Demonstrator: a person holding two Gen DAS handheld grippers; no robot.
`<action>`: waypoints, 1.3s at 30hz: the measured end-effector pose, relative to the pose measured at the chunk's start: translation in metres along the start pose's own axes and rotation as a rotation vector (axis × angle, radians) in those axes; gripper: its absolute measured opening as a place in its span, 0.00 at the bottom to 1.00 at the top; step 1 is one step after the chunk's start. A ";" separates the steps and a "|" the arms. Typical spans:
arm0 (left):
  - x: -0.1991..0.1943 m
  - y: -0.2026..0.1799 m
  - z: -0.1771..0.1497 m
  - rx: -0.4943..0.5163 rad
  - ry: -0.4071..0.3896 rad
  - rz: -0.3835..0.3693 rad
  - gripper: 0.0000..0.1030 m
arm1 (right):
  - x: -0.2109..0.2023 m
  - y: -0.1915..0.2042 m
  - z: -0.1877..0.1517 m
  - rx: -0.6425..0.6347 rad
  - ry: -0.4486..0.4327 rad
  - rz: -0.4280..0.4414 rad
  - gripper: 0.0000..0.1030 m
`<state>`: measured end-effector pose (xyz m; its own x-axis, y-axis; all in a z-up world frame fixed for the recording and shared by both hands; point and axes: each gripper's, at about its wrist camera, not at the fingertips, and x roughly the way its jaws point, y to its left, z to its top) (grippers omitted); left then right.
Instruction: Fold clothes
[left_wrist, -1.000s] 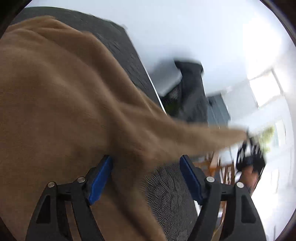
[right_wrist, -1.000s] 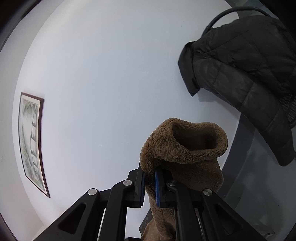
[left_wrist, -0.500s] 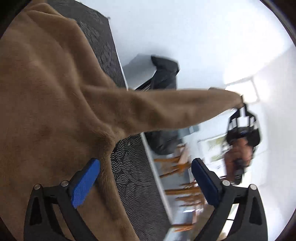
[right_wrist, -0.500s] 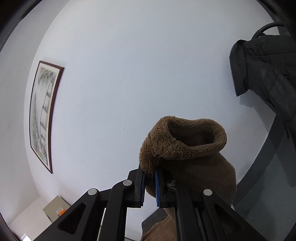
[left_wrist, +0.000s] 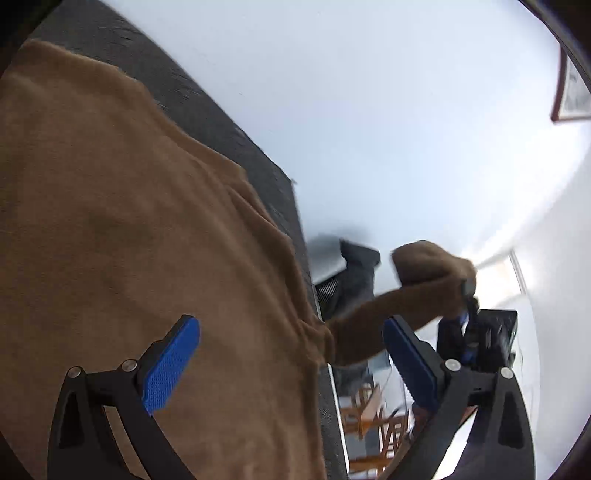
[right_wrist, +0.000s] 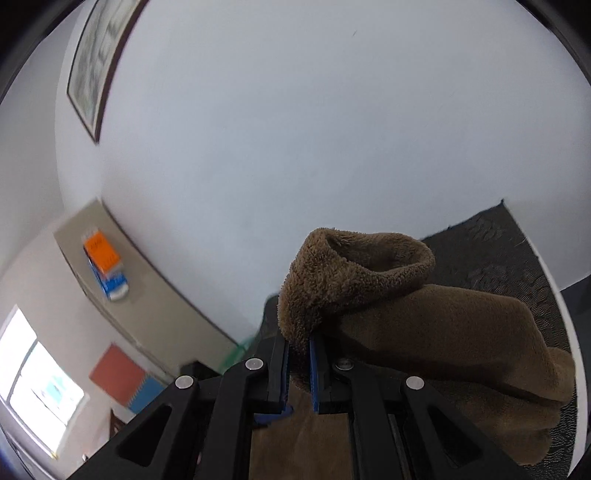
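The right gripper clamped its blue-padded fingers on the cuff of a brown fleece sweater, the open cuff rising above the fingertips. From there the sleeve ran as a long band back to the garment's body, which lay spread across the dark patterned table. The left gripper hovered over the sweater with its fingers wide apart, holding nothing. The plush fabric looked soft and uniformly tan. A framed picture hung on the white wall beyond the table.
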<state>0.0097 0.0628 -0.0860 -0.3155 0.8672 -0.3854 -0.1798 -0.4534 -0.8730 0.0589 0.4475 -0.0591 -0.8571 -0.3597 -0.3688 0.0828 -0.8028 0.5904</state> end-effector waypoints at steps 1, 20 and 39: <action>-0.009 0.008 0.001 -0.011 -0.010 0.012 0.97 | 0.023 0.010 -0.012 -0.043 0.062 -0.032 0.09; -0.015 0.042 -0.006 -0.111 0.078 -0.049 0.98 | 0.060 0.023 -0.087 -0.101 0.271 -0.093 0.79; 0.050 0.021 -0.006 -0.096 0.235 -0.066 0.98 | 0.050 0.003 -0.173 -0.049 0.319 -0.112 0.79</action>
<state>-0.0040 0.0980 -0.1252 -0.0785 0.9232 -0.3761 -0.0997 -0.3827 -0.9185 0.1046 0.3451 -0.1997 -0.6607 -0.3922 -0.6401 0.0280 -0.8649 0.5011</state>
